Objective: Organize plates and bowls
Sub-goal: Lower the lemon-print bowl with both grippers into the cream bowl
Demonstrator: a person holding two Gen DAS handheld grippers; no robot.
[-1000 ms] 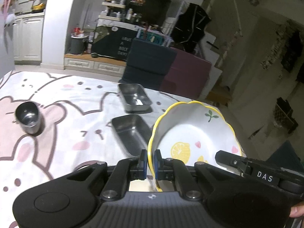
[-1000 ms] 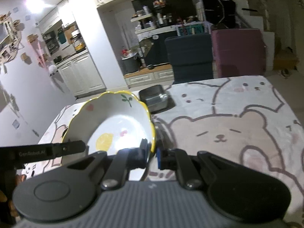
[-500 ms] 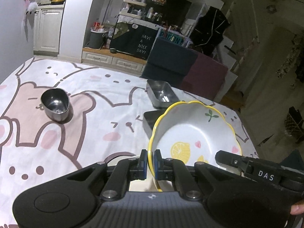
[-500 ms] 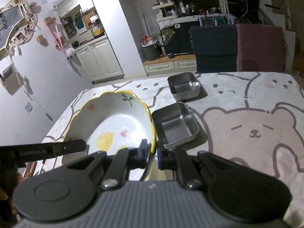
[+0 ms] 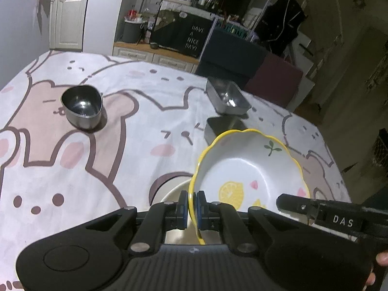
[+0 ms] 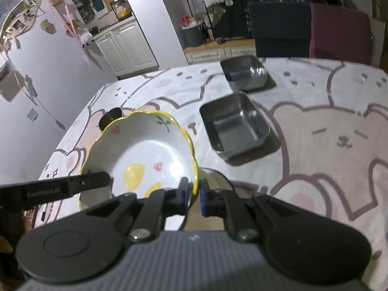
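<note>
Above desk [image 5: 72, 169] w/ bear-print cloth: white scalloped ceramic bowl w/ yellow rim & lemon print [image 5: 247, 169], held aloft. L gripper [image 5: 192, 209] fingers clamped on its left rim; R gripper [image 6: 194, 194] fingers straddle right rim, slight gap on one side. Beyond: two rectangular steel trays [image 6: 235, 126], small rounded steel cup [image 5: 82, 106].

We see only a sliver of the cream dish [image 5: 173, 190] under the lemon bowl [image 5: 247, 169]; its shape we cannot tell. The bowl hides most of the nearer steel tray [image 5: 215, 127] in the left wrist view, and in the right wrist view nearly all of the small steel cup [image 6: 110, 118]. The right gripper [image 6: 193, 194] shows blurred, so its grip stays unclear
</note>
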